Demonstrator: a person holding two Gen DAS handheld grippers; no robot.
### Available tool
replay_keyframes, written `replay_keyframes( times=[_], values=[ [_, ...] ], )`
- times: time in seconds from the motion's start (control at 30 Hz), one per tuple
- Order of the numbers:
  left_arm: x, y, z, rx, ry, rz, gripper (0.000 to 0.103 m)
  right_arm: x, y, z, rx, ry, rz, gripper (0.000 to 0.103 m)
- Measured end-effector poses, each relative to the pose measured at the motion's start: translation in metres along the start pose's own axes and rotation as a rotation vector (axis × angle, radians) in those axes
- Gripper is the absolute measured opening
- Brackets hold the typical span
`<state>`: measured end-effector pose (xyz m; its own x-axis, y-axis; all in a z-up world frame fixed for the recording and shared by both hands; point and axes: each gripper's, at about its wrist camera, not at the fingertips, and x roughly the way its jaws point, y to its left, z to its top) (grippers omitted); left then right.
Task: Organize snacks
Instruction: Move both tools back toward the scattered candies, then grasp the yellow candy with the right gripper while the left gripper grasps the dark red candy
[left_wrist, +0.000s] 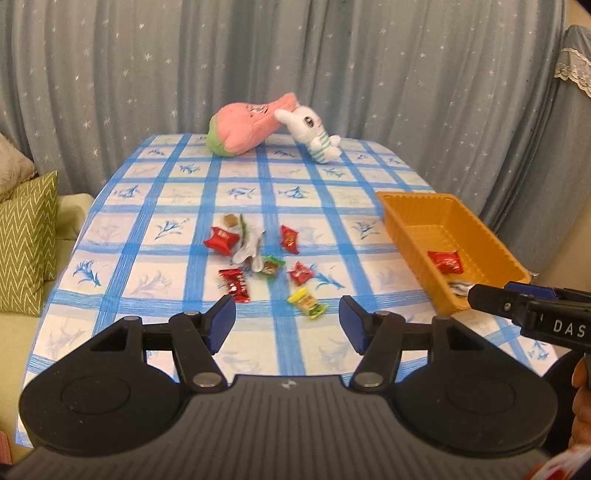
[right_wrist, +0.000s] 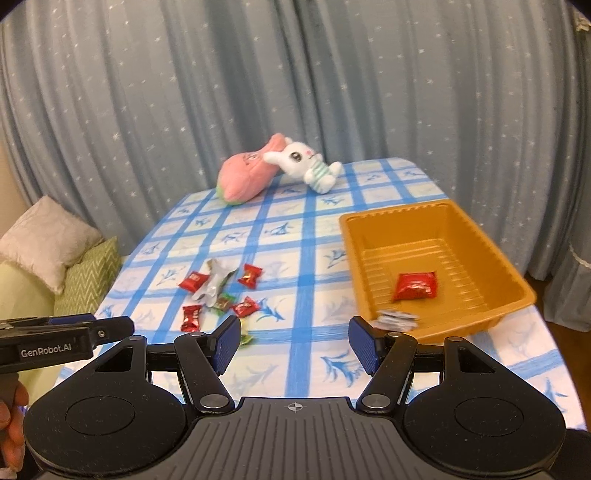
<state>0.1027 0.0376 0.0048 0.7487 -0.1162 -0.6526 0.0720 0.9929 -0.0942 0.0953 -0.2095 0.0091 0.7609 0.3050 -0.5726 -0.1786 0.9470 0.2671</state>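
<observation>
An orange tray (left_wrist: 406, 206) (right_wrist: 351, 236) sits at the right of the checked table, with a red snack pack (left_wrist: 446, 261) (right_wrist: 415, 286) and a silver packet (right_wrist: 397, 318) inside. Several wrapped snacks lie loose mid-table: red ones (left_wrist: 221, 239) (right_wrist: 192, 281), a silver wrapper (left_wrist: 248, 246) (right_wrist: 216, 282), a yellow candy (left_wrist: 307, 302). My left gripper (left_wrist: 287, 323) hovers open just in front of the yellow candy, nothing between its fingers. My right gripper (right_wrist: 291, 343) is open and empty near the tray's front corner. In the left wrist view the right gripper shows from the side (left_wrist: 476, 297).
A pink plush (left_wrist: 245, 125) (right_wrist: 245, 177) and a white rabbit plush (left_wrist: 312, 129) (right_wrist: 306, 162) lie at the table's far end before a grey curtain. Green (left_wrist: 26, 240) and beige cushions (right_wrist: 48, 240) sit on a sofa to the left. A hand (right_wrist: 11, 435) holds the left gripper.
</observation>
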Motion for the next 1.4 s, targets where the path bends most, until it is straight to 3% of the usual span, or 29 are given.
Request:
replay_keyframes(
  times=[0.37,0.77,1.0,1.4],
  values=[
    [0.062,0.047,-0.001,0.086,0.027,0.065,0.059,0.089,0.026,-0.023,-0.138,0.050,0.110,0.064],
    [0.128,0.069,-0.003,0.070,0.061,0.030,0.059,0.178,0.040,-0.038,-0.247,0.103,0.180,0.064],
    [0.142,0.068,-0.004,0.075,0.097,0.029,0.059,0.210,0.042,-0.039,-0.295,0.130,0.167,0.046],
    [0.151,0.065,-0.007,0.066,0.101,0.016,0.059,0.217,0.051,-0.047,-0.363,0.119,0.158,0.021]
  ],
)
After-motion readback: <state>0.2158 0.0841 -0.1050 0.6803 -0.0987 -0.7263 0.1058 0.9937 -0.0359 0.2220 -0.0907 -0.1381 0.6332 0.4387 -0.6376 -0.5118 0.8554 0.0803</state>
